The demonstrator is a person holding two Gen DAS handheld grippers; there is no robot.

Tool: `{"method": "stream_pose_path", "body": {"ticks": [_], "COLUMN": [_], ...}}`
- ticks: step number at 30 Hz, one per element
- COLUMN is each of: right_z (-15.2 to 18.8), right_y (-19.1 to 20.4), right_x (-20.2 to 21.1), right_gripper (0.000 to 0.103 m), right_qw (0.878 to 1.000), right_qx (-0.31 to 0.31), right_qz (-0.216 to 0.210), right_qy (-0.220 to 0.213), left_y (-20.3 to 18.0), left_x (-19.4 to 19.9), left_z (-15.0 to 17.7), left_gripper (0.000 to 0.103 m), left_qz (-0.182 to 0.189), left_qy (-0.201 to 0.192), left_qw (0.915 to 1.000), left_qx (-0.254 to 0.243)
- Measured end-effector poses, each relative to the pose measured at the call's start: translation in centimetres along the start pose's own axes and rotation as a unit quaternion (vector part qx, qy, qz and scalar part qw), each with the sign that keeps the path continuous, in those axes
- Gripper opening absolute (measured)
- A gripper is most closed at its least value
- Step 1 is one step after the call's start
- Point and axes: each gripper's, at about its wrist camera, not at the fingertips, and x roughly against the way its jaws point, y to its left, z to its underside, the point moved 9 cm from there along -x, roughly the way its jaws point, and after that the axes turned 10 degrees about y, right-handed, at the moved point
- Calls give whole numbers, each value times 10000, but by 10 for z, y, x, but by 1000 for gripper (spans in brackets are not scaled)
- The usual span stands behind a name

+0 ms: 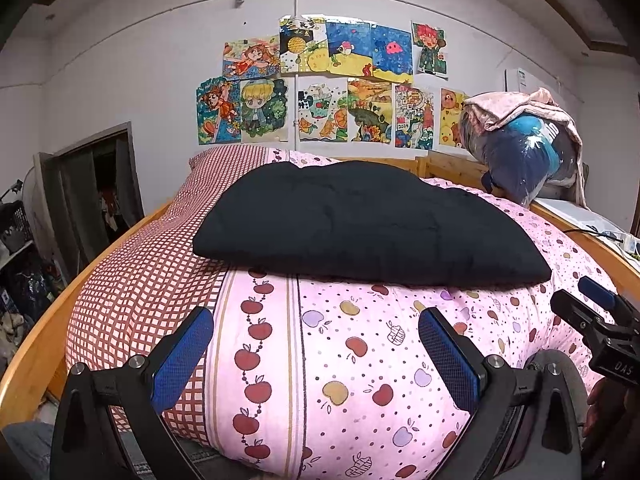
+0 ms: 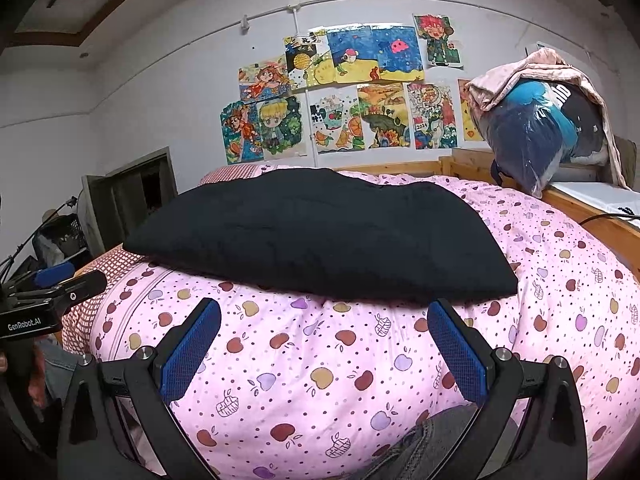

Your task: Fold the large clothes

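Both grippers hang wide apart and empty: left gripper (image 1: 316, 344), right gripper (image 2: 324, 340). The folded black fabric garment (image 1: 360, 224) lies flat mid-bed on the pink apple-print quilt (image 1: 360, 380), well ahead of them. Risk here: on that soft, puffy quilt, a low pinch could catch bedding along with cloth and drag the fold apart.

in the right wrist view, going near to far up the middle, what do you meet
right gripper → pink apple-print quilt → folded black garment → wooden headboard → drawings on the wall
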Motion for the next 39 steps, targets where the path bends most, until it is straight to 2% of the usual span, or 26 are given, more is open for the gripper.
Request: {"method": "stream_pose_path", "body": {"ticks": [39], "right_z": [-3], "right_y": [0], "right_x": [6], "right_gripper": [101], "right_qw": [10000], "right_qx": [-29], "right_qz": [-5], "right_qy": [-80], "left_y": [-6], "left_x": [9], "left_z": [-2], "left_gripper": [103], "left_qz": [-30], "left_qy": [-90], "left_qw": [9999], "left_qx": [-35]}}
